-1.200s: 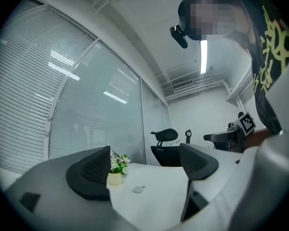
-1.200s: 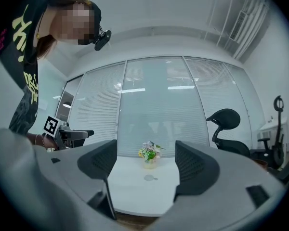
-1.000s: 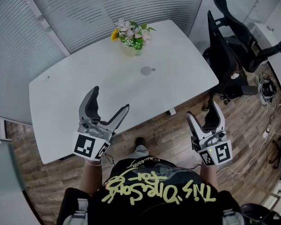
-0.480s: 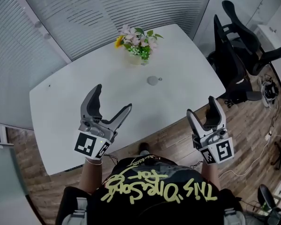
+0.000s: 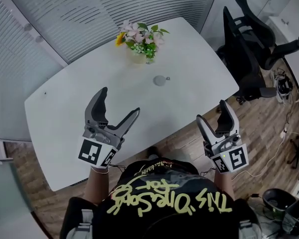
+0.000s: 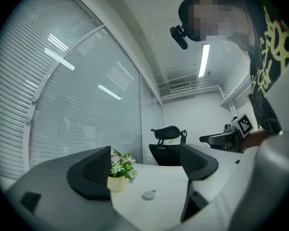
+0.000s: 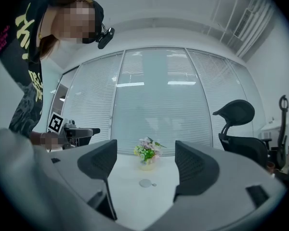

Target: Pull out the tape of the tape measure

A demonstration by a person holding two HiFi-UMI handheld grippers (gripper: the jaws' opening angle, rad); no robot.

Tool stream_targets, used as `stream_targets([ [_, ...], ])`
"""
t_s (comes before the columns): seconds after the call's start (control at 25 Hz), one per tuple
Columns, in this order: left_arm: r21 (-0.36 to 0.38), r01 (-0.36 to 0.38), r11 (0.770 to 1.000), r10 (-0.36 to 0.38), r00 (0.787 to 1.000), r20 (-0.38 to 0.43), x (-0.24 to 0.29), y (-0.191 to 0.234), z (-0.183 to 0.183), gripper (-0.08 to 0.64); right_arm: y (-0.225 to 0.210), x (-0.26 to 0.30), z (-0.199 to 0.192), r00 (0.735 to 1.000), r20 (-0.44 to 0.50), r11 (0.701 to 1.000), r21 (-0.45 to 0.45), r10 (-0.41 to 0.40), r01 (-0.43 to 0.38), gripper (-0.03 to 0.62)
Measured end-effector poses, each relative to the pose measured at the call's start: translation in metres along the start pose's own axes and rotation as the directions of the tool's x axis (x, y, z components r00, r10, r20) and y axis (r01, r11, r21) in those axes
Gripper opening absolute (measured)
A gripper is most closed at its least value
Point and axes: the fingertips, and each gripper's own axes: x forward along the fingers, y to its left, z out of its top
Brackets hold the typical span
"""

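Note:
A small round grey tape measure (image 5: 160, 80) lies on the white table (image 5: 79, 113), just in front of the flower pot. It also shows far off between the jaws in the left gripper view as the tape measure (image 6: 149, 195) and in the right gripper view as the tape measure (image 7: 145, 183). My left gripper (image 5: 118, 103) hangs open over the table's near part, nothing in it. My right gripper (image 5: 211, 111) is open and empty, held off the table's near right edge above the wooden floor. Both are well short of the tape measure.
A pot of flowers (image 5: 139, 38) stands at the table's far side. Black office chairs (image 5: 249, 49) stand to the right of the table, with cables on the wooden floor (image 5: 284, 133) beyond. A glass wall with blinds (image 5: 89, 9) runs behind the table.
The view has shifted slightly, so the table and chairs sit a little differently in frame. Both grippers stay open in about the same places.

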Motion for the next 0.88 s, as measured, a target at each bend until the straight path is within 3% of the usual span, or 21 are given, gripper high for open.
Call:
stream_targets([
  [0.24,-0.036,0.005,0.999,-0.004,1.000,0.022,-0.001,-0.001,-0.001,0.437,0.002,0.004,-0.003,0.999,-0.013,1.000,-0.007,0.029,-0.029,0.359],
  [0.44,-0.034,-0.048,0.998,0.048,0.999,0.011,-0.009,0.003,-0.002,0.437,0.009,0.028,-0.026,0.983,-0.085,0.984,-0.052,0.165,-0.170,0.358],
  [0.56,-0.044,-0.096,0.994,0.096,0.995,-0.013,-0.016,0.006,-0.008,0.437,0.012,0.054,-0.050,0.950,-0.160,0.954,-0.093,0.268,-0.285,0.357],
  [0.64,-0.055,-0.129,0.990,0.128,0.991,-0.025,-0.020,0.007,-0.012,0.437,0.013,0.073,-0.072,0.914,-0.243,0.926,-0.115,0.325,-0.360,0.358],
  [0.72,-0.056,-0.164,0.985,0.162,0.986,-0.037,-0.021,0.008,-0.013,0.437,0.016,0.089,-0.094,0.873,-0.322,0.891,-0.146,0.367,-0.429,0.357],
  [0.88,-0.054,-0.224,0.973,0.222,0.974,-0.041,-0.012,0.016,-0.015,0.437,0.011,0.118,-0.129,0.815,-0.396,0.834,-0.183,0.422,-0.521,0.357],
])
